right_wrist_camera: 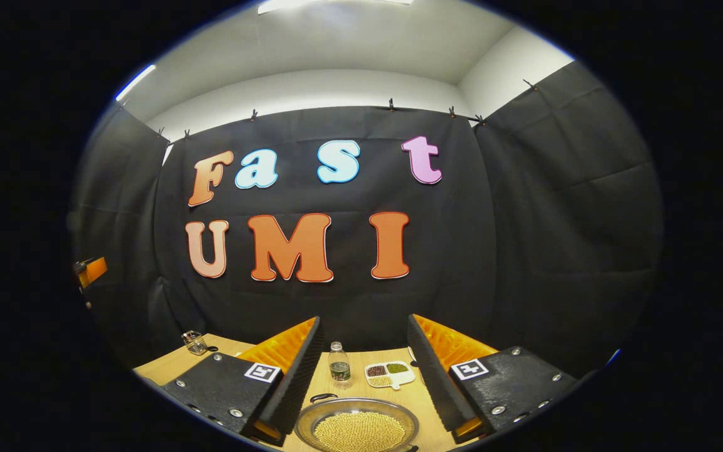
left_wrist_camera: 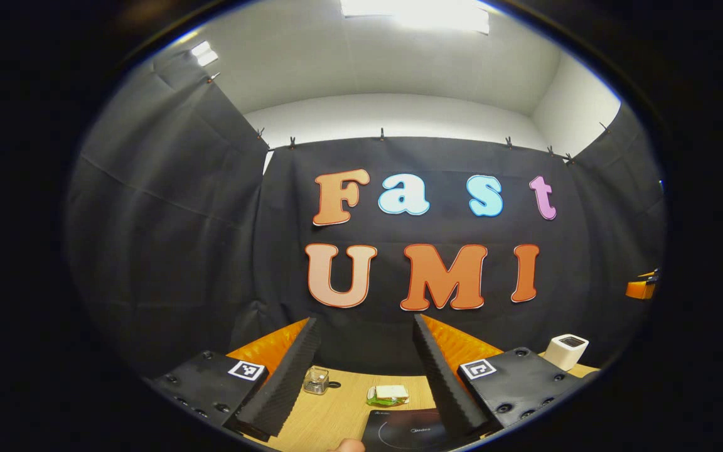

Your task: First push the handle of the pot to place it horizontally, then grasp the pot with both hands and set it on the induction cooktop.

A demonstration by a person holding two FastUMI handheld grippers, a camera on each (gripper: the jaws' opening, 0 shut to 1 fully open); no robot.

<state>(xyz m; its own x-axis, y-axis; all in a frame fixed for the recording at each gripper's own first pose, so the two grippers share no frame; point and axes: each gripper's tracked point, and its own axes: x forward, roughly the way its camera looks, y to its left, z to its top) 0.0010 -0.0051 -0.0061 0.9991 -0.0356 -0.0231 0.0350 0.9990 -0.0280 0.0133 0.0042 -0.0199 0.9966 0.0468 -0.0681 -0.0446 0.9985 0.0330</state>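
A round metal pot [right_wrist_camera: 306, 419] holding pale yellow beans sits on the wooden table, low in the right gripper view. A dark loop handle [right_wrist_camera: 324, 397] sticks out at its far-left rim. My right gripper [right_wrist_camera: 363, 319] hangs open above and just behind the pot, its fingers wide apart with nothing between them. The black induction cooktop [left_wrist_camera: 407, 432] lies at the bottom of the left gripper view. My left gripper [left_wrist_camera: 365, 320] is open over its near edge and holds nothing.
Beyond the pot stand a small bottle [right_wrist_camera: 338, 364] and a divided dish of beans [right_wrist_camera: 390, 372]. A glass jar [left_wrist_camera: 315, 380] and a green-and-white packet [left_wrist_camera: 388, 394] lie behind the cooktop. A white box [left_wrist_camera: 566, 351] stands at the right. The black cloth wall closes the table's far side.
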